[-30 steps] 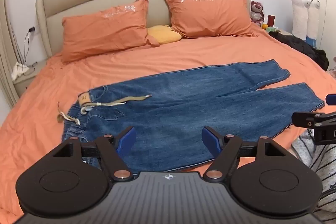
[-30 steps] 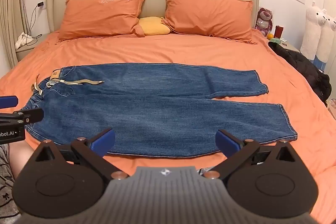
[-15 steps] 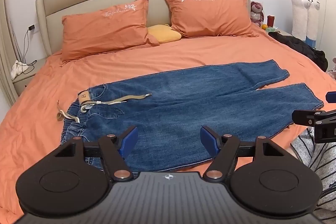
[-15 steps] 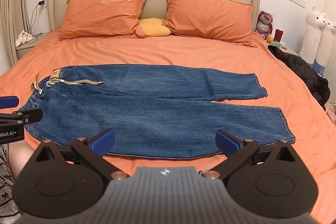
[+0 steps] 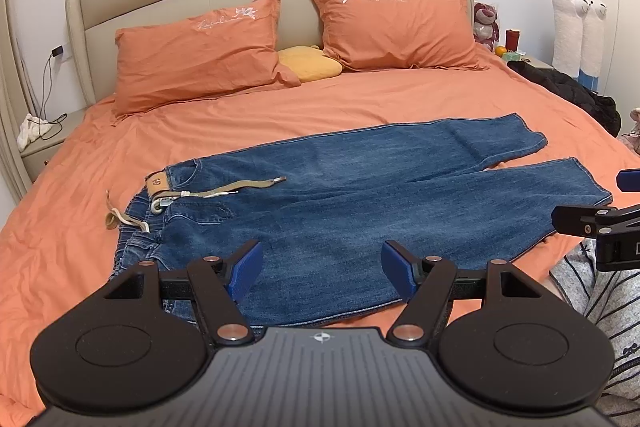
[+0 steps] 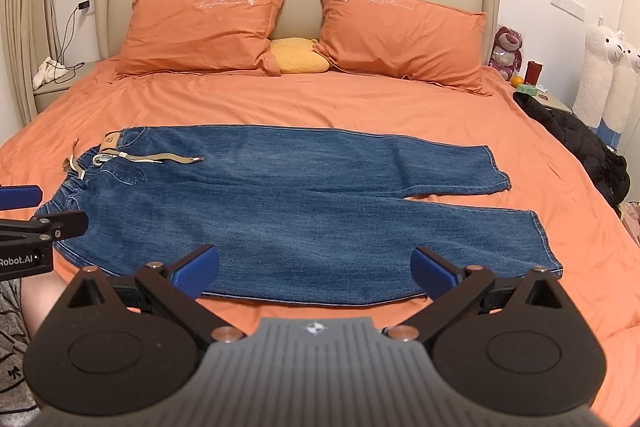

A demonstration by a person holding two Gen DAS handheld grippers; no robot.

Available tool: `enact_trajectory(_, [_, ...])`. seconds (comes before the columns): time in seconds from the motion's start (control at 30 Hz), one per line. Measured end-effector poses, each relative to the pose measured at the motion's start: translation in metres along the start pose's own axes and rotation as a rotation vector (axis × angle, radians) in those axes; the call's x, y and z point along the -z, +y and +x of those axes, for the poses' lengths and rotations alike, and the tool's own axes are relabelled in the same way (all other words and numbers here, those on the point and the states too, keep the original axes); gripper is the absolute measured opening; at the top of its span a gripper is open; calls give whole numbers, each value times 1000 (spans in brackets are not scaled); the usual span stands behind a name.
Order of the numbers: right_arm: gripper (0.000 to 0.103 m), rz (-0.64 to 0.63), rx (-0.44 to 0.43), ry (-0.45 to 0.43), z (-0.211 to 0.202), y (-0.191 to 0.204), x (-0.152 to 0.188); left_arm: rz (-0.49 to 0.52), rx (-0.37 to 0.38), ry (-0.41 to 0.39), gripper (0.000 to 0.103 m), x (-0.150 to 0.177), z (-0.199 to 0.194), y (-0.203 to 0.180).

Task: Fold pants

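Across centre of frame, jeans (image 6: 288,211) lie flat on bed (image 6: 320,99), unfolded, waistband at left. Left gripper (image 5: 322,269) and right gripper (image 6: 316,269) both wide, empty, poised above near edge. Step: pre-grasp. Next move likely needs descent onto near leg's edge.

Blue jeans (image 6: 288,211) flat on orange bed (image 6: 320,103), right tool (image 6: 316,273) spread wide

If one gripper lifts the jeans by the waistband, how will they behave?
The jeans lie flat and creased on the bed, so they will probably hang limp. The thick denim likely feels rather heavy. The loose drawstring may dangle.
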State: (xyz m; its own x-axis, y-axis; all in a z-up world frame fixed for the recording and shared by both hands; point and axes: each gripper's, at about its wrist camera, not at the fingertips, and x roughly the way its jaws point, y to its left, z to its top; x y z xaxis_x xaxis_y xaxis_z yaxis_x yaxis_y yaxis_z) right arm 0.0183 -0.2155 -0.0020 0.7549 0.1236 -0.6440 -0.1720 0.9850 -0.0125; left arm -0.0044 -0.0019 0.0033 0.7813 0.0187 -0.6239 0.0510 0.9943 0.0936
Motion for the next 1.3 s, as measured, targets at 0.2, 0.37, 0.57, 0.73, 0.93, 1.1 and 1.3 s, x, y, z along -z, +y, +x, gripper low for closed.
enact_trajectory(0.2, [98,-1,-1,0,-1,0,0,1,1,0,80,0,0,0])
enact_trajectory(0.37, [98,-5,-4,-6,-4,0,0,-1,2,0,80,0,0,1])
enact_trajectory(0.57, [98,-4,-7,-9,-7,0,2,-2,3,-1,80,0,0,2])
enact_trajectory(0.73, [98,-6,-7,-13,-8,0,3,-2,4,-1,80,0,0,2])
enact_trajectory(0.93, [98,-4,-5,-12,-8,1,4,-5,3,-2,80,1,-1,2])
enact_trajectory(1.1, [98,-4,-5,-13,-9,1,4,-2,3,-3,80,1,-2,1])
enact_trajectory(1.3, [98,-2,-2,-19,-12,1,6,-4,6,-4,80,1,-4,2])
